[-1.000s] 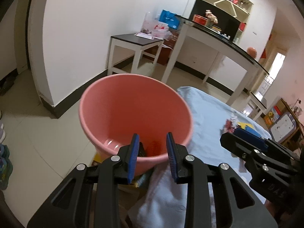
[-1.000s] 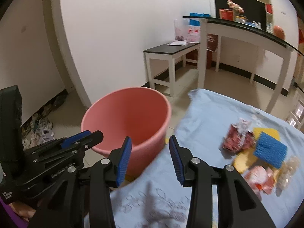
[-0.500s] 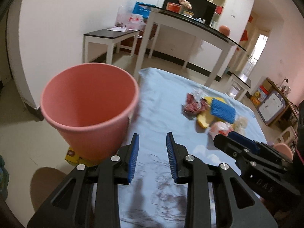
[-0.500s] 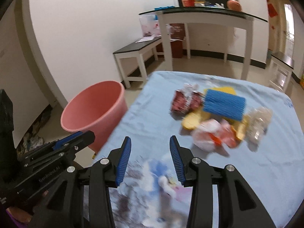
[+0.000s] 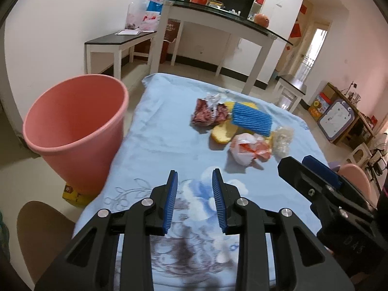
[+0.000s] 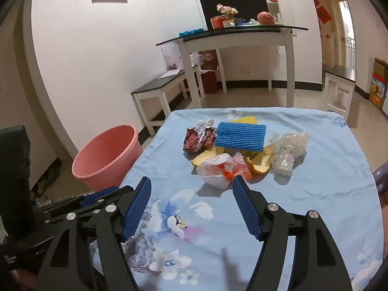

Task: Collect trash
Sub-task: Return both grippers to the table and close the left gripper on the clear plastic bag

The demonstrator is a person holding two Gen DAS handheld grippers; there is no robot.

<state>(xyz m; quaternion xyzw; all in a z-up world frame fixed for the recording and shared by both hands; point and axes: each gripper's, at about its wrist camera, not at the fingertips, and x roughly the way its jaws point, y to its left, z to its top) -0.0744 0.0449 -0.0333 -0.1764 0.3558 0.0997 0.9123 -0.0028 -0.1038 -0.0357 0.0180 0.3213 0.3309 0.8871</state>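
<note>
A heap of trash lies on the blue flowered tablecloth (image 6: 327, 181): a crumpled red wrapper (image 6: 198, 138), a blue ribbed foam sleeve (image 6: 240, 136), orange peel (image 6: 258, 165), a white and orange bag (image 6: 222, 169) and clear crumpled plastic (image 6: 288, 150). The pink bucket (image 5: 72, 123) stands on the floor left of the table. My right gripper (image 6: 191, 195) hovers just short of the white and orange bag, its jaws opening with nothing between them. My left gripper (image 5: 194, 184) hangs over the cloth's near part, jaws a little apart and empty. In the left wrist view the same heap (image 5: 242, 126) lies ahead.
A yellow box (image 5: 72, 194) lies at the bucket's foot. White tables with dark tops (image 6: 232, 34) stand behind along the wall. A low bench (image 5: 116, 41) is behind the bucket. A brown stool seat (image 5: 41, 220) is at lower left.
Both grippers swung right, from the bucket to over the table and the trash heap. The right gripper's jaws widened markedly. The left jaws kept the same gap.
</note>
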